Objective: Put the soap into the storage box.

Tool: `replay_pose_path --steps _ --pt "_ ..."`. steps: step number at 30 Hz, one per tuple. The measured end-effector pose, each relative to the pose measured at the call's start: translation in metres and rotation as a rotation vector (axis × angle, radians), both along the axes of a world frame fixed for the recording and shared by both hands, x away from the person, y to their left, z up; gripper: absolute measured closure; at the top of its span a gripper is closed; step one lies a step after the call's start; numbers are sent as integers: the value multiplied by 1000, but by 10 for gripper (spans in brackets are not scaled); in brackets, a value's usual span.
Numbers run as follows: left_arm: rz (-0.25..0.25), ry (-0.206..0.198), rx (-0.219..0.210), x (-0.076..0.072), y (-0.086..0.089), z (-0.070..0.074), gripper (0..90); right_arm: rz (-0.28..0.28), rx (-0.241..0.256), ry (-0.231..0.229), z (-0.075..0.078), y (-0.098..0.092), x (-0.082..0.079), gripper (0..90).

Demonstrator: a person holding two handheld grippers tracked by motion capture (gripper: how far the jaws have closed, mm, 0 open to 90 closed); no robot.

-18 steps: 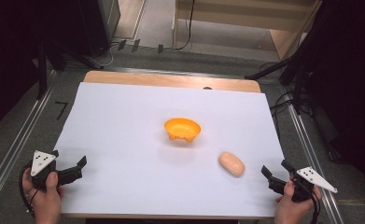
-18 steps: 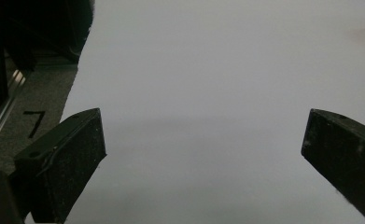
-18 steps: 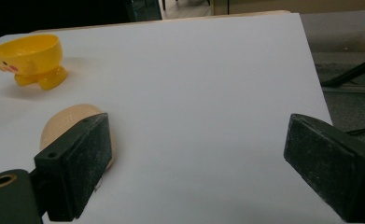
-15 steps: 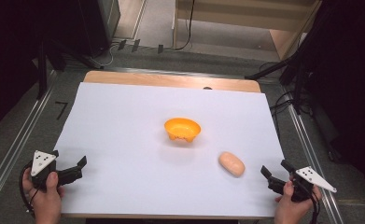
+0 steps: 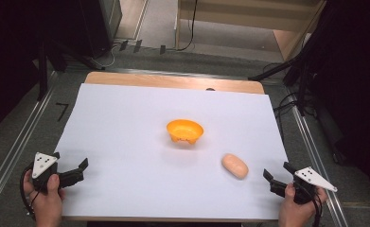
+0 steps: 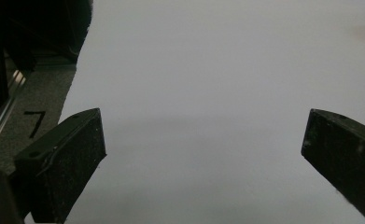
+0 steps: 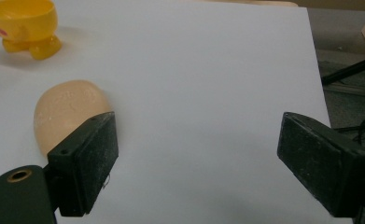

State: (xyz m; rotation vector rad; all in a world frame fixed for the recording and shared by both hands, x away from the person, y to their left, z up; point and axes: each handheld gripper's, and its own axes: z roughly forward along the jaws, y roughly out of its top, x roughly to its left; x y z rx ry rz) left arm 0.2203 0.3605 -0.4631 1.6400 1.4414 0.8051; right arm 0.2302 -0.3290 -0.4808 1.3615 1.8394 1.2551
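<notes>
With both grippers' fingers spread wide and empty, the right gripper [image 5: 276,181] could nudge the rounded bread roll [image 5: 234,165] at its ten o'clock, rolling it away.

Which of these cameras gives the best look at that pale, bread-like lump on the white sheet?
The high view: the whole bread-like lump lies unobstructed beside the orange bowl. The right gripper view shows it larger, with surface texture, but a black finger covers its lower part. The left gripper view looks at white sheet.
</notes>
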Motion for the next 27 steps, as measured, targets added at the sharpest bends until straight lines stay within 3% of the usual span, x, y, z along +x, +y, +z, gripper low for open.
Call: replay_pose_path --steps 2,3,7,10,11,13,15,18,20,25,27 --pt "-2 3 0 0 0 0 1 12 -26 11 3 1 0 129" --pt "-2 3 1 0 0 0 1 28 -88 19 8 4 1 131" --pt "-4 2 1 0 0 0 1 77 -149 59 18 9 7 131" --pt "-4 0 -1 0 0 0 1 112 -187 95 22 13 12 131" --pt "-4 2 -1 0 0 0 1 138 -232 130 26 19 17 131" --pt "-5 4 1 0 0 0 1 151 -247 139 27 20 19 131" --pt "-9 4 2 0 0 0 1 205 -293 188 31 31 26 137" --pt "-8 1 0 0 0 0 1 236 -324 211 33 38 30 137" --pt "-7 2 0 0 0 0 1 280 -383 244 38 49 36 137" --pt "-8 2 -1 0 0 0 1 329 -427 274 42 58 43 137" --pt "-9 3 -1 0 0 0 1 359 -470 312 43 65 49 138"
